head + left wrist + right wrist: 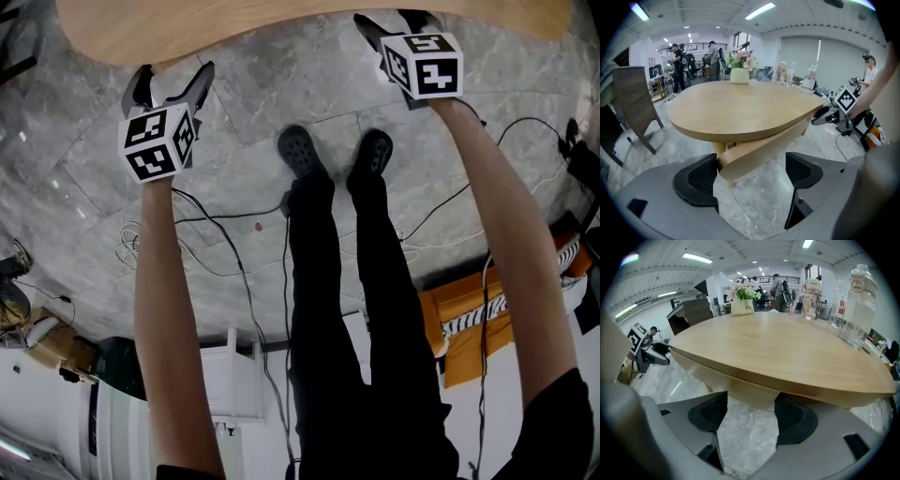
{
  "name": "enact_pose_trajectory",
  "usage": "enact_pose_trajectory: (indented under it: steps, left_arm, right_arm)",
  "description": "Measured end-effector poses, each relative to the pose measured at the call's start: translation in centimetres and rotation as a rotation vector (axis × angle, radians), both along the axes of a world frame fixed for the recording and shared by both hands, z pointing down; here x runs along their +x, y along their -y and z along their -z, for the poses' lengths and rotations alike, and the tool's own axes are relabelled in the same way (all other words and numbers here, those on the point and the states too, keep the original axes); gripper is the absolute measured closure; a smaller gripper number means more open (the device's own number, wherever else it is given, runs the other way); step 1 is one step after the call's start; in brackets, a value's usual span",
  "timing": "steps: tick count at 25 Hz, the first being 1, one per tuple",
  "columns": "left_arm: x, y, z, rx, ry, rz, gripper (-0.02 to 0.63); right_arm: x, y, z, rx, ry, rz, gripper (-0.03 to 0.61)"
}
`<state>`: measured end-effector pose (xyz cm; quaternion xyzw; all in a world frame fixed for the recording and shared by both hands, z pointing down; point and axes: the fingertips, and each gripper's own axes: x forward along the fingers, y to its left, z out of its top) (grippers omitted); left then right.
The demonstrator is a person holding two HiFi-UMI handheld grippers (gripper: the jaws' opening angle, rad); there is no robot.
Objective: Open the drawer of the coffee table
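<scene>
The coffee table's oval wooden top point(281, 23) fills the upper edge of the head view. Under the top point(740, 108), the curved wooden drawer front point(764, 150) stands out a little from the rim. My left gripper point(172, 80) is at the drawer's left end. Its jaws are wide open point(750, 176), with the drawer's end just ahead of the left pad point(701, 180) and not pressed. My right gripper point(389, 23) is at the other end. Its jaws point(750, 416) stand open too, the drawer front point(740, 383) lying beyond them, close to the right pad point(790, 416).
A vase of flowers point(739, 70) and several bottles point(855, 310) stand on the table. A chair point(633, 103) is left of the table. Cables point(234, 244) trail over the marble floor beside the person's shoes point(300, 150). People stand far back.
</scene>
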<state>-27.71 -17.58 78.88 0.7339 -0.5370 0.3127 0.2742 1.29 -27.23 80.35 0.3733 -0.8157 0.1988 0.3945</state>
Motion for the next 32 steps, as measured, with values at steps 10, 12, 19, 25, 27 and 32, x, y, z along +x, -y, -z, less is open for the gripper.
enact_pose_trajectory:
  steps: [10, 12, 19, 25, 27, 32]
  left_arm:
    - [0.0, 0.1, 0.0, -0.004, 0.029, 0.043, 0.166]
    - [-0.1, -0.1, 0.0, -0.005, 0.040, 0.039, 0.166]
    - [0.6, -1.9, -0.2, -0.026, 0.033, 0.060, 0.166]
    - [1.3, -3.7, -0.5, -0.042, 0.009, 0.096, 0.166]
    - [1.3, -4.1, -0.5, -0.040, 0.002, 0.114, 0.166]
    - [1.6, -5.5, -0.3, -0.054, -0.001, 0.135, 0.166]
  right_arm:
    - [0.0, -0.1, 0.2, -0.014, 0.011, -0.009, 0.308]
    - [0.1, -0.4, 0.1, -0.015, -0.002, 0.013, 0.308]
    - [0.9, -2.4, -0.2, -0.039, -0.021, 0.028, 0.308]
    - [1.6, -4.1, -0.6, -0.076, -0.013, -0.013, 0.308]
    - [1.7, -4.5, -0.5, -0.081, -0.011, -0.020, 0.309]
    - [2.1, -5.7, -0.3, -0.099, 0.005, -0.037, 0.308]
